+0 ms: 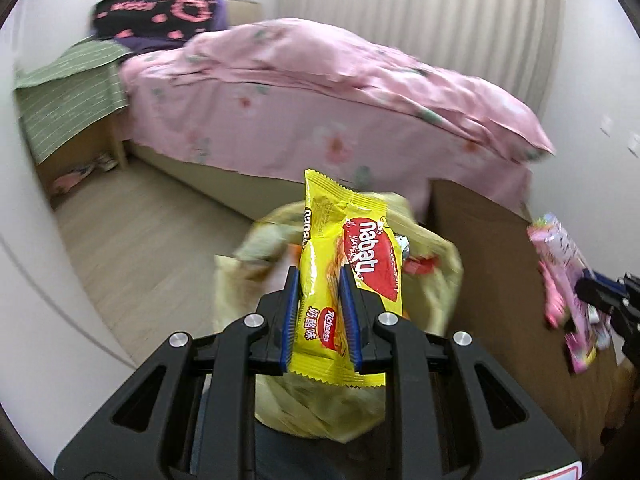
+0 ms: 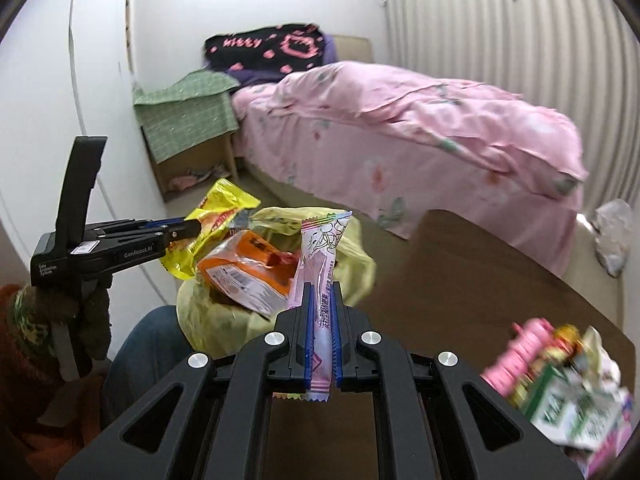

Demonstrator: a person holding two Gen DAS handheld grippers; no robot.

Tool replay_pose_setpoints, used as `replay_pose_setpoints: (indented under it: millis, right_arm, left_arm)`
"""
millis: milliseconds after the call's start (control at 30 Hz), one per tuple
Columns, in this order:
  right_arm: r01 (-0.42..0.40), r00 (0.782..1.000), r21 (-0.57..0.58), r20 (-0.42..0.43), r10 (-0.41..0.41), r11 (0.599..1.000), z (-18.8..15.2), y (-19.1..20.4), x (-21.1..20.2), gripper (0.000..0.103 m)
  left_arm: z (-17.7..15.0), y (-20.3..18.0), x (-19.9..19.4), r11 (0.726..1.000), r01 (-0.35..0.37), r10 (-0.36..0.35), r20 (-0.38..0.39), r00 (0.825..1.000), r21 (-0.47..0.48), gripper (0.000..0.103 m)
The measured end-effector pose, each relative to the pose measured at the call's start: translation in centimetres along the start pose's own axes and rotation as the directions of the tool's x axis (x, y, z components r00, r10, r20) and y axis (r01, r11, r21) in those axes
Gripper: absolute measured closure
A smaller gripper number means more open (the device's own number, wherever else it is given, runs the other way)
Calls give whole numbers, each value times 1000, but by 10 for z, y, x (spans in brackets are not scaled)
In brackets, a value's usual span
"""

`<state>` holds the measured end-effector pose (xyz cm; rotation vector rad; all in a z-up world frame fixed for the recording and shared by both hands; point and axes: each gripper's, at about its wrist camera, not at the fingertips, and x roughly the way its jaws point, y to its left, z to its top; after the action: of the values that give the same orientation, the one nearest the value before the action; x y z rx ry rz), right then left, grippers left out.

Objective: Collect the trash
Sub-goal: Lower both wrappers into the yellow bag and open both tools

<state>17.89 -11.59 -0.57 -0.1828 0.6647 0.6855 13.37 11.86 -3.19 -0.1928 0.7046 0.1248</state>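
Pale yellow thin plastic trash bag [image 2: 352, 256]: I see it between the brown worktop [image 2: 480, 280] and my knees, mouth open, soft and floppy. An orange carton [image 2: 244, 276] already lies inside. I judge it light; its rim would crumple under a grip.
Yellow foil wafer packet [image 1: 336, 280]: my left tongs [image 1: 319, 280] pinch it about mid-length, above the bag. Crinkly, slick, light, I'd say. It reads "nabati", "WAFER", "Richeese", plus Chinese characters.
Pink slim plastic sachet [image 2: 320, 276]: my right tongs [image 2: 322, 294] press on its lower half, also over the bag. Thin and limp; best pinched across the flat. Its print is too small to read.
Left tool body: "GenRobot.AI" on its side.
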Motion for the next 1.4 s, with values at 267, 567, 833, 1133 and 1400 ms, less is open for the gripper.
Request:
replay_pose_setpoints:
  millis: [267,567,833,1133,1400]
  right_arm:
    - [-128,975,1,-185,126,992,16,5,103,95]
    - [-133,906,-24,-408,112,991,16,-5,201,95]
    - [-113,938,-90,-339,76,990,22,3,191,95]
    - [-128,921,-222,-388,33,967,5,23,171,70]
    - [-121,949,-172,-308,63,978,4,16,127,60]
  left_arm:
    - [-8,8,58,999,-35,31,-122,992,-33,83]
    - [-27,9,104,998,-9,-5,-248,969,-56,84]
    - [-19,19,109,987,34,-68,-215,974,-157,84]
    - [-9,31,89,969,59,-101,-166,981,-239,62]
    - [5,22,54,973,72,-91,-77,993,-219,57]
